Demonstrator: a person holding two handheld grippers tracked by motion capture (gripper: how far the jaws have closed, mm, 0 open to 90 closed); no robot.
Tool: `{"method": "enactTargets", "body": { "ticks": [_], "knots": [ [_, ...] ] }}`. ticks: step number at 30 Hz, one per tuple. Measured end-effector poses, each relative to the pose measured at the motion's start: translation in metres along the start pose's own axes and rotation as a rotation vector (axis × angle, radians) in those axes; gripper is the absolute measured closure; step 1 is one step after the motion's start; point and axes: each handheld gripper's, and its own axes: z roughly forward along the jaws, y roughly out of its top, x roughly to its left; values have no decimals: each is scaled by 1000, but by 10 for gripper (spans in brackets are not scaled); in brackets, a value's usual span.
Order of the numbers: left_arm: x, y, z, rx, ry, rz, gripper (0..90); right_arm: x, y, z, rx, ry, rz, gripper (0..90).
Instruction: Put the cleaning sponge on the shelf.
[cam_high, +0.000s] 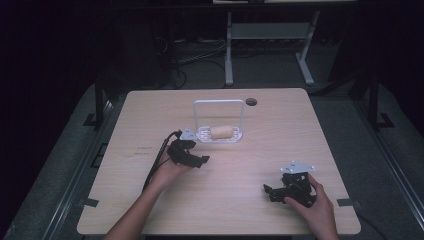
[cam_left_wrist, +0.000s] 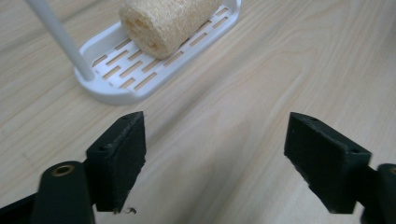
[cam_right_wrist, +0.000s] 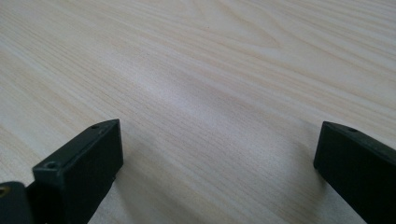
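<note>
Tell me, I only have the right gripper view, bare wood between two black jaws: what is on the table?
Observer: A white rack with a tall handle, holding a loofah roll.
Operator: Where is the left hand-held gripper?
Observer: The left hand-held gripper sits just short of the rack, jaws wide apart with nothing between them.
Operator: Is the roll inside the rack?
Observer: Yes, it lies on the slotted base.

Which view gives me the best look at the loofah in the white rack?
The left gripper view: the loofah lies close up on the slotted white rack, its pores clear. The high view shows it small and far off. The right gripper view faces bare table.
</note>
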Motion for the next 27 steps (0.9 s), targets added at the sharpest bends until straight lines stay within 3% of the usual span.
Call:
{"method": "enactTargets", "body": {
  "ticks": [8, 27],
  "knots": [
    [-7, -21, -24, -16, 15, 16, 161, 0, 0, 0, 0, 0, 0, 10],
    [-13, -82, -71, -23, 80, -10, 147, 0, 0, 0, 0, 0, 0, 10]
  ]
}}
